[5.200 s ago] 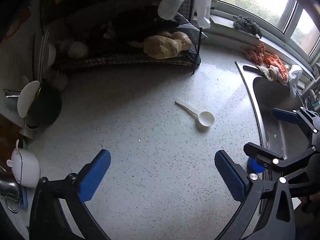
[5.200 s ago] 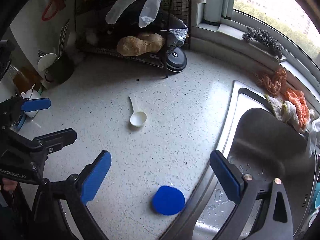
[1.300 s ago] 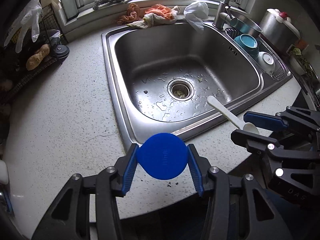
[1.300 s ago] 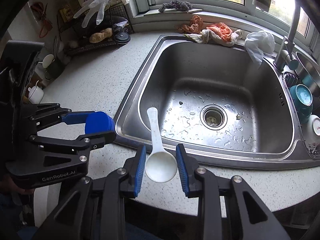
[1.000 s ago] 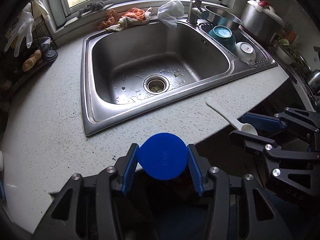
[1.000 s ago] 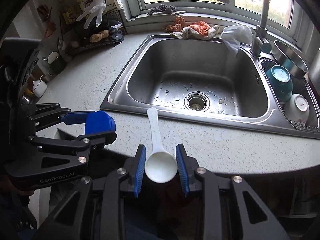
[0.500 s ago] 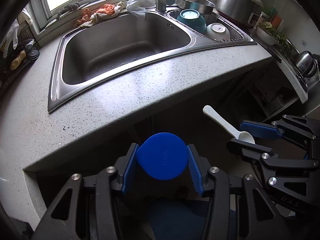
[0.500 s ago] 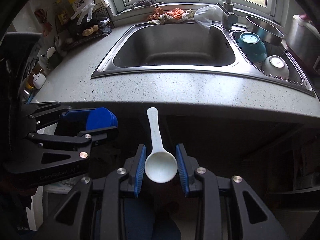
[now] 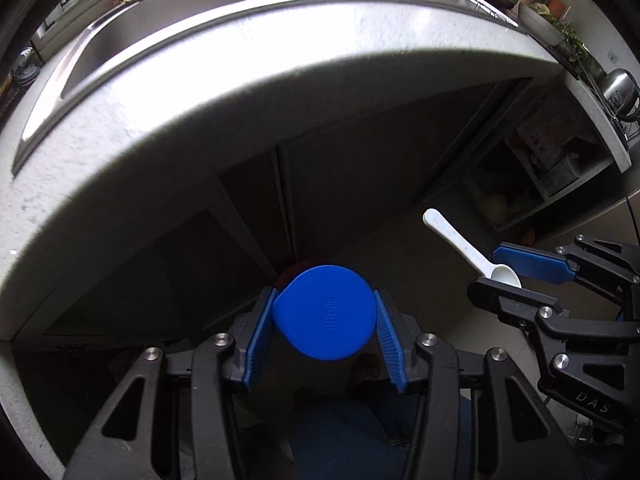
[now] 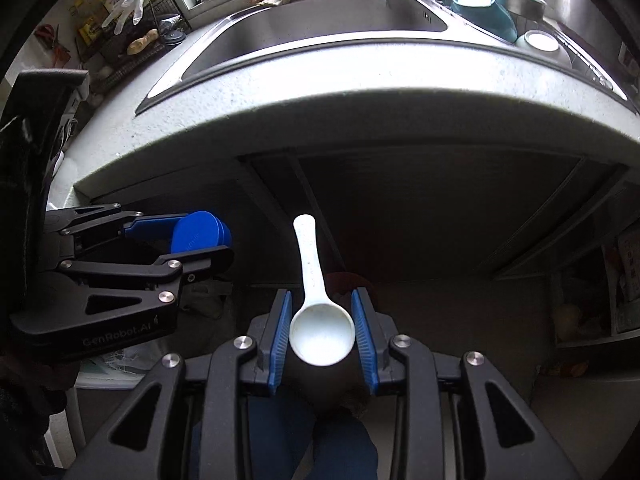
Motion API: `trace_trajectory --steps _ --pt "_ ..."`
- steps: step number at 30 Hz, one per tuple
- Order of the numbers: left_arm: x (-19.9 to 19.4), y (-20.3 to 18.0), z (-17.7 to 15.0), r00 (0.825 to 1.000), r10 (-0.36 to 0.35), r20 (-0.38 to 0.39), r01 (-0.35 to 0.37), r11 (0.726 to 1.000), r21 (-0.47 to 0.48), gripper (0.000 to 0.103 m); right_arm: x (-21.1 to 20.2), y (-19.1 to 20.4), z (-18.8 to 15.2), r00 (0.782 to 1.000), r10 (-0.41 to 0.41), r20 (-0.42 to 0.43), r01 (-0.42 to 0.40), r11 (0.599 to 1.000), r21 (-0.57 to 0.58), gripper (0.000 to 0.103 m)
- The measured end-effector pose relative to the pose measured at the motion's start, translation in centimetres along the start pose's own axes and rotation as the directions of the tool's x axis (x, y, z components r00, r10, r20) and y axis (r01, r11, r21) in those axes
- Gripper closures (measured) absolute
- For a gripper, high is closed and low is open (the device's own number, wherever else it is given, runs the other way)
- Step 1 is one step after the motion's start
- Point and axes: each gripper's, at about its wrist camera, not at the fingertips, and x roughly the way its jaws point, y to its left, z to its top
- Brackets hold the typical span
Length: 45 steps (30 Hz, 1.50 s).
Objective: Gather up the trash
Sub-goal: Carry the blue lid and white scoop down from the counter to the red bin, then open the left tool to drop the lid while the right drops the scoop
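— Gripping what, the L gripper [image 9: 325, 322]?

— A blue lid [image 9: 324, 312]. Round, flat disc w/ a small pull tab at one edge & tiny raised lettering near the middle. Pads pressed on its rim from both sides, jaws roughly half closed, flat face toward the cam. No long axis to speak of; tab pointed to the left in the L wrist view. From the R wrist cam the same lid [image 10: 200, 233] showed nearly edge-on, a bit thick, between the L gripper's [image 10: 192, 240] fingers.

— And the R gripper [image 10: 322, 332]?

— Clamped on a white plastic scoop [image 10: 316, 304], jaws narrow, pads touching the round bowl either side. Bowl was shallow, open side facing the cam, faint specks on the handle. Long axis ran along the fingers: handle stuck straight out ahead, away from the gripper, tip rounded. In the L view the scoop [image 9: 468, 250] leaned up & left from the R gripper [image 9: 510, 276].

— Where was all this?

— Both held in the air, below & in front of the speckled countertop [image 10: 360, 80] edge, dark cabinet doors [image 9: 248, 208] behind. Steel sink [image 10: 320, 24] up on the counter, well apart from both. Blue trouser legs [image 10: 320, 440] of the person underneath.
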Motion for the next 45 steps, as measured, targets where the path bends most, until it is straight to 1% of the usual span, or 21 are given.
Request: trace_trajectory --steps 4,6,10,12,17,20,22,24,26,29,30,32,33,34,35,38,40,44,45 --pt "6.0 0.6 -1.1 1.000 -0.007 -0.003 0.007 1.000 0.017 0.057 5.5 -1.3 -1.4 1.000 0.005 0.007 -0.005 1.000 0.014 0.074" --pt "9.5 0.8 -1.7 1.000 -0.004 -0.001 0.004 0.999 0.032 0.057 8.6 -2.2 -2.3 1.000 0.010 0.029 -0.011 0.999 0.030 0.074" --pt "16.4 1.5 -3.4 1.000 0.008 -0.010 -0.008 1.000 0.026 0.057 15.4 -4.0 -4.7 0.999 -0.005 0.047 0.002 0.998 0.057 0.074" --pt "19.7 1.9 -4.3 1.000 0.008 -0.019 -0.007 1.000 0.028 0.057 18.8 -4.6 -5.8 0.999 -0.004 0.034 0.001 0.997 0.071 0.074" --pt "26.6 1.6 -6.3 1.000 -0.002 -0.017 0.003 0.996 0.084 0.057 25.3 -5.8 -8.1 0.999 -0.019 0.049 0.015 0.997 0.076 0.074" --pt "30.2 1.8 -7.2 1.000 -0.007 -0.002 0.007 0.995 0.096 0.057 28.8 -6.5 -9.4 0.998 -0.024 0.066 0.018 0.996 0.091 0.074" --pt "32.4 2.1 -7.7 1.000 -0.008 -0.005 0.008 0.994 0.106 0.057 31.2 -7.2 -10.3 0.998 -0.029 0.060 0.022 0.994 0.110 0.074" --pt "34.0 2.0 -8.1 1.000 -0.012 0.003 0.011 0.993 0.120 0.057 32.5 -8.5 -11.3 0.997 -0.030 0.065 0.021 0.992 0.125 0.074" --pt "35.5 1.8 -8.5 1.000 -0.028 -0.006 0.029 0.991 0.132 0.057 33.6 -9.2 -11.9 0.996 -0.042 0.075 0.032 0.992 0.125 0.074" --pt "37.1 1.3 -8.6 0.999 -0.039 -0.010 0.040 0.988 0.152 0.056 35.1 -9.3 -12.4 0.995 -0.051 0.081 0.040 0.991 0.131 0.074" --pt "37.5 1.0 -8.7 0.999 -0.039 -0.007 0.040 0.986 0.161 0.054 35.4 -9.3 -12.5 0.995 -0.055 0.083 0.044 0.990 0.134 0.074" --pt "38.2 0.7 -8.9 0.999 -0.040 0.005 0.039 0.983 0.177 0.036 36.0 -8.7 -12.7 0.995 -0.059 0.085 0.047 0.989 0.140 0.074" --pt "38.3 0.8 -9.0 0.999 -0.038 0.010 0.035 0.982 0.184 0.032 36.1 -8.7 -12.7 0.994 -0.062 0.085 0.050 0.989 0.141 0.074" --pt "38.3 1.0 -9.2 0.999 -0.036 0.012 0.033 0.982 0.188 0.025 36.3 -8.7 -12.8 0.994 -0.065 0.083 0.053 0.989 0.141 0.074" --pt "38.4 1.1 -9.2 0.999 -0.038 0.018 0.034 0.981 0.193 0.022 36.3 -8.7 -12.5 0.994 -0.067 0.081 0.055 0.988 0.141 0.074" --pt "38.3 1.6 -9.4 0.998 -0.049 0.033 0.041 0.978 0.204 0.021 36.0 -7.8 -13.1 0.995 -0.031 0.092 0.016 0.987 0.159 0.074" --pt "38.1 1.9 -9.4 0.998 -0.037 0.046 0.027 0.979 0.203 0.020 35.9 -8.9 -13.3 0.995 -0.018 0.095 0.001 0.985 0.172 0.074" --pt "38.1 2.6 -9.5 0.997 -0.039 0.060 0.028 0.985 0.172 0.016 35.7 -9.1 -13.1 0.996 -0.032 0.082 0.020 0.989 0.148 0.074" --pt "38.0 2.7 -9.6 0.997 -0.031 0.064 0.019 0.985 0.171 0.016 36.2 -8.5 -13.1 0.996 -0.034 0.079 0.023 0.990 0.140 0.074"
